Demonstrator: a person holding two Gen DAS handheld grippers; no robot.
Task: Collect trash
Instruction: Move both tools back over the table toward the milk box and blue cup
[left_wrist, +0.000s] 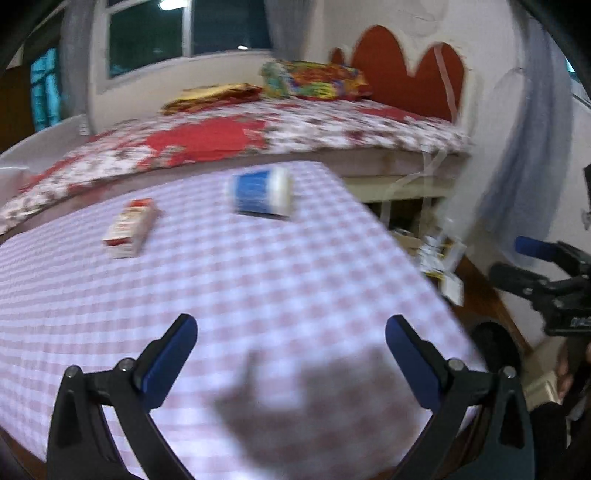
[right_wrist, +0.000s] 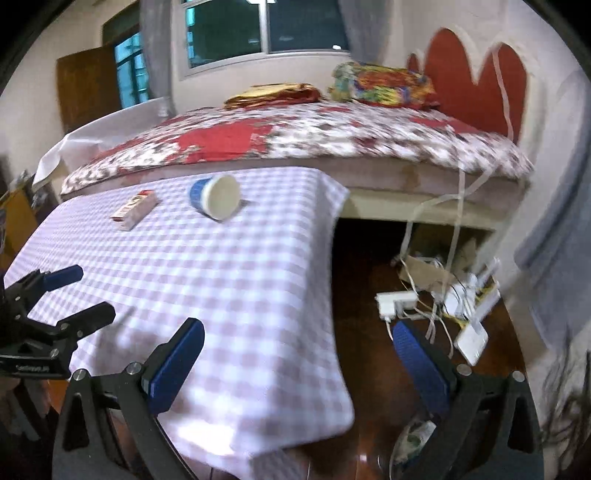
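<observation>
A blue and white paper cup (left_wrist: 261, 193) (right_wrist: 217, 200) lies on its side at the far end of the checked tablecloth (left_wrist: 258, 280) (right_wrist: 229, 280). To its left lies a small red and white carton (left_wrist: 129, 228) (right_wrist: 135, 209). My left gripper (left_wrist: 291, 334) hovers open over the near part of the table, with nothing between its fingers. My right gripper (right_wrist: 298, 334) is open over the table's right edge and holds nothing. Each gripper shows at the side of the other's view, the right gripper (left_wrist: 515, 258) and the left gripper (right_wrist: 92, 293).
A bed (right_wrist: 295, 140) with a red floral cover stands right behind the table, folded bedding (right_wrist: 380, 85) on it. On the dark floor to the right lie a power strip (right_wrist: 395, 301), cables and white boxes (right_wrist: 472, 339). A window (right_wrist: 266, 29) is behind.
</observation>
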